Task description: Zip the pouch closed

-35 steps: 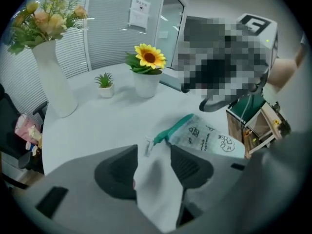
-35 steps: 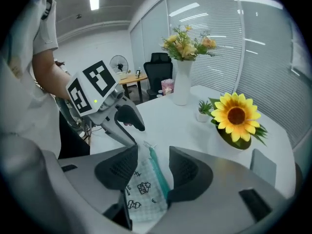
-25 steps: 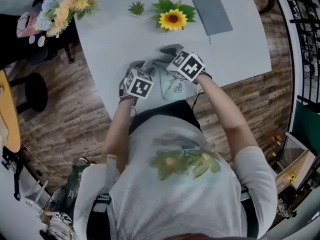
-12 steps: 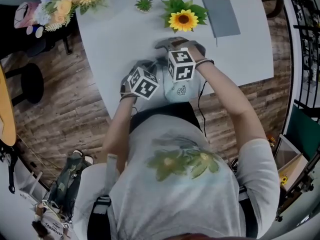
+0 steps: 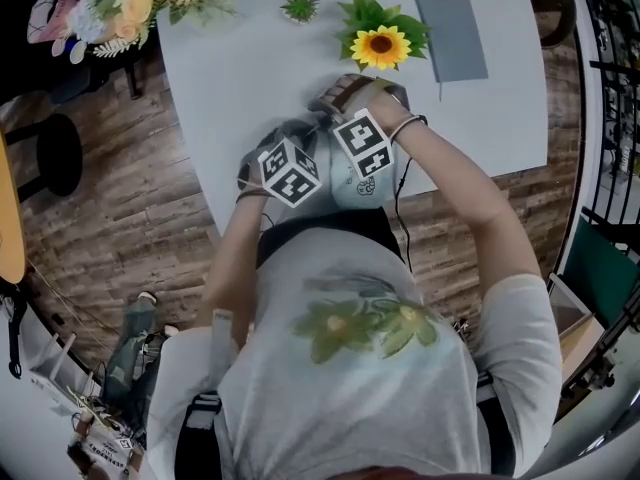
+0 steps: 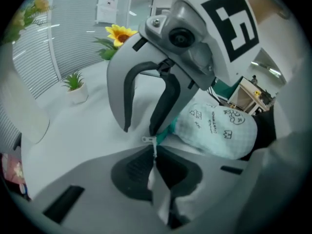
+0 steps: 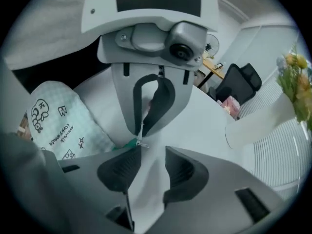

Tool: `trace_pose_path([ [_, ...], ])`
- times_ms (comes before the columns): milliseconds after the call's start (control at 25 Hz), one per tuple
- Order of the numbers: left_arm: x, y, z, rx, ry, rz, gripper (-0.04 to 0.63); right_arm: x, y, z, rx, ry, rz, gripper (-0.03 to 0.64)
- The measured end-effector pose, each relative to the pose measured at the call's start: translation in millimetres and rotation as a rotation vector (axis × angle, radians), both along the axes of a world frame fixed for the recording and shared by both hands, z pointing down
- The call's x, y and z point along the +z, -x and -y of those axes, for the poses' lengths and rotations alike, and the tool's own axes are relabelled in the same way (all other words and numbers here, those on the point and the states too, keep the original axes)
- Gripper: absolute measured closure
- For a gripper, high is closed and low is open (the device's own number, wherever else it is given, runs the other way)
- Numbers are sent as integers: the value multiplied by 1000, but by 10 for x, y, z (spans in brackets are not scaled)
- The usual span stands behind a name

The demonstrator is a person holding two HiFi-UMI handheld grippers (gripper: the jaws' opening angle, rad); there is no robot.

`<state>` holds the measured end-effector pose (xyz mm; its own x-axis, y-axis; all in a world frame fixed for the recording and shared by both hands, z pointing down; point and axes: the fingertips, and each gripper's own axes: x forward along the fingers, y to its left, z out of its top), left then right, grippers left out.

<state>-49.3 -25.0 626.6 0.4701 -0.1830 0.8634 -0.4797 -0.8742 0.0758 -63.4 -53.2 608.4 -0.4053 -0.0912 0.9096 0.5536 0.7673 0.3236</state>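
Pouch [image 5: 352, 183]: lies at the near edge of the white surface [image 5: 250, 58], under both grippers. Left gripper [image 6: 155, 155]: just been closing, jaws together, pinching the pouch's thin end beside the zip pull [image 6: 148, 139]. Right gripper [image 7: 151, 155]: jaws just been narrowing, apart, nothing pinched, zip pull at their tips.

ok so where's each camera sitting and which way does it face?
Head view: on the person's head, looking steeply down at the table; shirt and forearms show.
Left gripper view: on the left tool, along its jaws, just closed onto a white strip at one end of the pouch; right tool opposite.
Right gripper view: on the right tool, jaws closing but apart, only table between; left tool opposite.
All three share the pouch; head and left gripper views share the sunflower.
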Motion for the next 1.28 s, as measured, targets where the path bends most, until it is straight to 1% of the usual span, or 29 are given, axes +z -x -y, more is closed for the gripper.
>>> trace_pose_path([
  [120,5,0,6,61,-42,16,574,5,-10,-75,-92,-38,-16,472],
  [240,6,-1,2,83,-51,16,574,39,-34,-125,-150,-52,-45,497],
  [360,8,-1,6,84,-48,10,574,110,-79,-133,-171,-41,-96,503],
  [480,8,-1,10,79,-38,5,574,134,-99,-147,-173,-30,-114,521],
  [560,4,-1,8,74,-32,0,574,135,-112,-153,-152,-20,-111,540],
  [680,-2,7,3,65,-19,-8,574,130,-110,-133,-89,7,-90,569],
  [800,1,8,11,48,-3,-14,574,136,-113,-108,-35,46,-90,578],
  [880,14,12,34,18,18,-18,574,145,-126,-90,-10,66,-102,586],
  [1000,30,15,47,-56,81,-29,574,156,-166,-106,33,98,-120,597],
  [1080,26,17,50,-90,109,-36,574,154,-183,-125,77,129,-119,597],
  [1200,17,19,54,-98,101,-35,574,146,-192,-132,164,195,-111,598],
  [1280,19,17,59,-108,91,-31,574,141,-196,-128,207,222,-107,598],
])
